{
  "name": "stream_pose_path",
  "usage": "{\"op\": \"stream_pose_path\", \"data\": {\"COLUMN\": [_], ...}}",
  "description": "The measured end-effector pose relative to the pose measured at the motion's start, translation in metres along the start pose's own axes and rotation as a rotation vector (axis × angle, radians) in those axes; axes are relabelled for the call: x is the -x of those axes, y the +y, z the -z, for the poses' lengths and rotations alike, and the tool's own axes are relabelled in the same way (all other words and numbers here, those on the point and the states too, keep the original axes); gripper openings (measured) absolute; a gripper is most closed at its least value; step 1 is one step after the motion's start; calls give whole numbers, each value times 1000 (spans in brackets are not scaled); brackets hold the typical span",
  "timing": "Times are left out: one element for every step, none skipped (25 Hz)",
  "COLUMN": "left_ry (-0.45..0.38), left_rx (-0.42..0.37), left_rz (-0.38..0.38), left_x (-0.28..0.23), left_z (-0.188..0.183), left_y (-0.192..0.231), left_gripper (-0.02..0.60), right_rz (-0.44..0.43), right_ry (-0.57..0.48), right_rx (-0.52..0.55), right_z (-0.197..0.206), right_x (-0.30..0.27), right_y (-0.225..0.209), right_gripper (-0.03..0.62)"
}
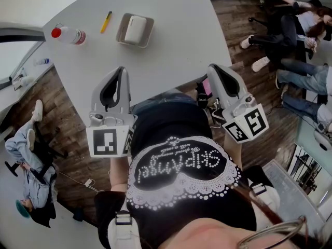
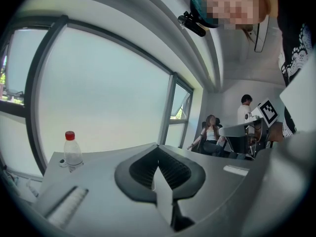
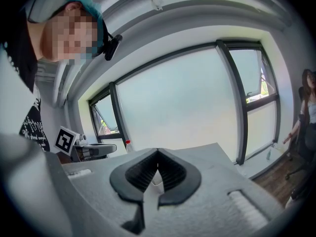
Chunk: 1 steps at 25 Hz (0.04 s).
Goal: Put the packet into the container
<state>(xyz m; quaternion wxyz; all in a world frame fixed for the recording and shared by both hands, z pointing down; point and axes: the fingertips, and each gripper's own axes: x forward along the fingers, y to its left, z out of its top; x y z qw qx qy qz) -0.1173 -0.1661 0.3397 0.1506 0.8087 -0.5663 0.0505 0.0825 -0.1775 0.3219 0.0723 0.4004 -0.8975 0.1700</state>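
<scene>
A white packet (image 1: pixel 135 29) lies inside the grey container (image 1: pixel 149 35) at the far side of the white table (image 1: pixel 176 45). Both grippers are held close to my body at the table's near edge, well short of the container. My left gripper (image 1: pixel 122 70) is shut with nothing in it; in the left gripper view its black ribbed pads meet at the tip (image 2: pixel 158 147). My right gripper (image 1: pixel 211 66) is also shut and empty, its tips together (image 3: pixel 158 152). Neither gripper view shows the container or the packet.
A clear bottle with a red cap (image 1: pixel 67 34) (image 2: pixel 72 152) stands at the table's far left, a yellow pen (image 1: pixel 106 21) beside the container. People sit on chairs at the right (image 1: pixel 295 25) and on the left (image 1: pixel 31 160). Large windows (image 2: pixel 98 93) lie beyond.
</scene>
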Motion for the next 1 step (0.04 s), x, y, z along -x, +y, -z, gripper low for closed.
{"op": "stream_pose_path", "data": {"left_ry": [1], "left_rx": [0], "left_rz": [1], "left_x": [0], "left_z": [0], "left_y": [0], "left_gripper": [5], "right_rz": [-1], "right_ry": [-1], "right_rx": [1], "right_z": [0], "right_x": [0], "right_y": [0], "right_gripper": [2]}}
